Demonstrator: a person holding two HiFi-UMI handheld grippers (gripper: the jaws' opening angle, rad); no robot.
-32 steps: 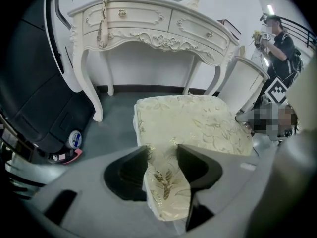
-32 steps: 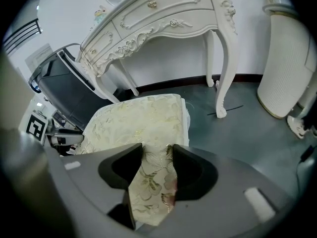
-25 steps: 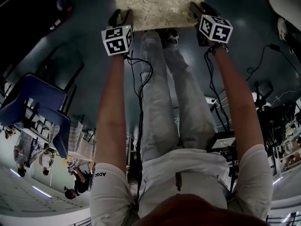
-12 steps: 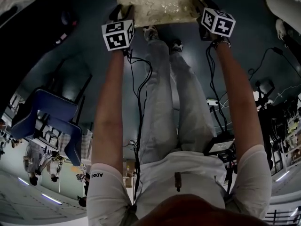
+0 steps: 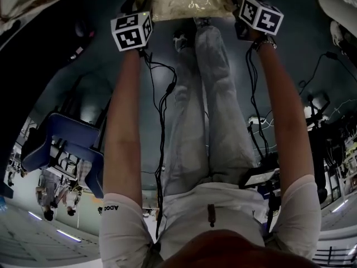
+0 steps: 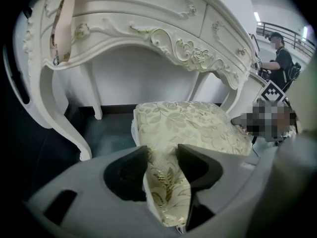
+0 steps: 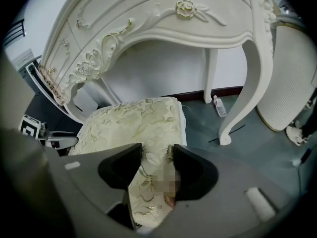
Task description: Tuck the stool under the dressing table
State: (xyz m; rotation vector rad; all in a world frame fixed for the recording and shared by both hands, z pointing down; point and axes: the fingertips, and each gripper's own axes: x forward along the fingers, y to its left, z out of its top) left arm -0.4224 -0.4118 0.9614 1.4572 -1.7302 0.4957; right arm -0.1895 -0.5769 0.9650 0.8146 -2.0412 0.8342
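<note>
Dark teal floor [image 5: 301, 15], blue chair [image 5: 61, 141], white wall [image 6: 138, 78]

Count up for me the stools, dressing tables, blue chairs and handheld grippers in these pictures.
stool: 1
dressing table: 1
blue chair: 1
grippers: 2, the left gripper and the right gripper, each clamped on the stool's cushion
Total: 5

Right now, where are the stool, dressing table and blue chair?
stool [image 6: 188, 128], left gripper view, seat cushion.
dressing table [image 7: 260, 73], right gripper view, curved front leg.
blue chair [image 5: 67, 144], head view, blue shell.
</note>
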